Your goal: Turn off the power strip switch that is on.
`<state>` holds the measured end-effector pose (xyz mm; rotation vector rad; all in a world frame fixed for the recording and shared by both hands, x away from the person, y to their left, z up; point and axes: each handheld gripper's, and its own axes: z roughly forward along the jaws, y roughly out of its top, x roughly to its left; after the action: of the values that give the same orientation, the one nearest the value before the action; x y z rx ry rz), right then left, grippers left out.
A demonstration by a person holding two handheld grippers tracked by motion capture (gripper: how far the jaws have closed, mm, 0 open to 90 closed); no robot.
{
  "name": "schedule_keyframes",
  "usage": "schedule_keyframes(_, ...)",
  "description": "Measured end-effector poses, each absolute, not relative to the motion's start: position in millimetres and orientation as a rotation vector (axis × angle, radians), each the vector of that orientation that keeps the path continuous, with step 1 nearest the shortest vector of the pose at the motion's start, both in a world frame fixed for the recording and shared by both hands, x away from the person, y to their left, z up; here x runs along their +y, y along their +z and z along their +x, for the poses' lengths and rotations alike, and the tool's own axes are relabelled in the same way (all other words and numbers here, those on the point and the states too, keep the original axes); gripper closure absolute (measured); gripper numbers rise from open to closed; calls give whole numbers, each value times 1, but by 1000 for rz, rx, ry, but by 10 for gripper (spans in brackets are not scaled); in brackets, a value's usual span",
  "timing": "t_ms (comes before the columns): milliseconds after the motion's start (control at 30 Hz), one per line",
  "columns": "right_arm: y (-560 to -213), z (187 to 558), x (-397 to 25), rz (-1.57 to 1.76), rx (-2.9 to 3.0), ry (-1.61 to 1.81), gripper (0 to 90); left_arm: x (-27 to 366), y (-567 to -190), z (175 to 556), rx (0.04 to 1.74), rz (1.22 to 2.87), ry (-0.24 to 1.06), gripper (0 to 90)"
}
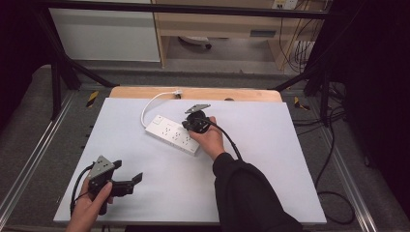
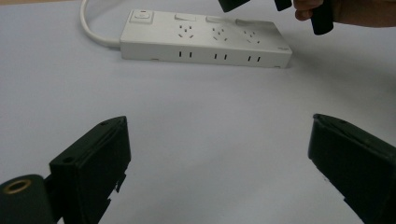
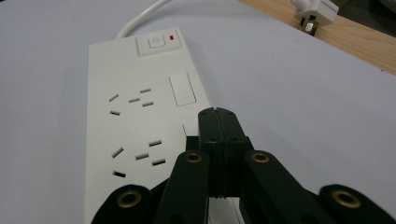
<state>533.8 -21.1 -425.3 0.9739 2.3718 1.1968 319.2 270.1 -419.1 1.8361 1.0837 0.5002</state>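
A white power strip (image 1: 174,134) lies aslant on the white mat, with its cable (image 1: 150,104) curving back to a loose plug (image 1: 178,94). My right gripper (image 1: 187,126) is shut with nothing between its jaws. In the right gripper view its tips (image 3: 218,114) sit over the second small rocker switch of the strip (image 3: 135,116); contact cannot be told. A red mark (image 3: 172,37) shows beside the main button. My left gripper (image 1: 129,171) stands open near the front left. In the left gripper view its jaws (image 2: 219,121) face the strip (image 2: 201,42) from a distance.
The white mat (image 1: 270,159) covers a wooden table whose bare back edge (image 1: 241,94) carries the plug (image 3: 315,10). A metal frame and dark cables (image 1: 333,159) run along the right side. A sleeved forearm (image 1: 246,188) crosses the front middle.
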Motion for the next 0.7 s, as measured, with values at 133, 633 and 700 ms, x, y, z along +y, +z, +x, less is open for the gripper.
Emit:
schedule_keyframes(133,-422,535,-25,1001,2356,1198,897,270,-419,319,1084,1836,500,59)
schedule_keyframes(633,-409,535,-36,1102,2322,1227,646,271,-419,319,1085,1833,499,59)
schedule_keyframes(700,-408,536,-38,1156,2321,1220,556,271,-419,319,1086,1832,499,59)
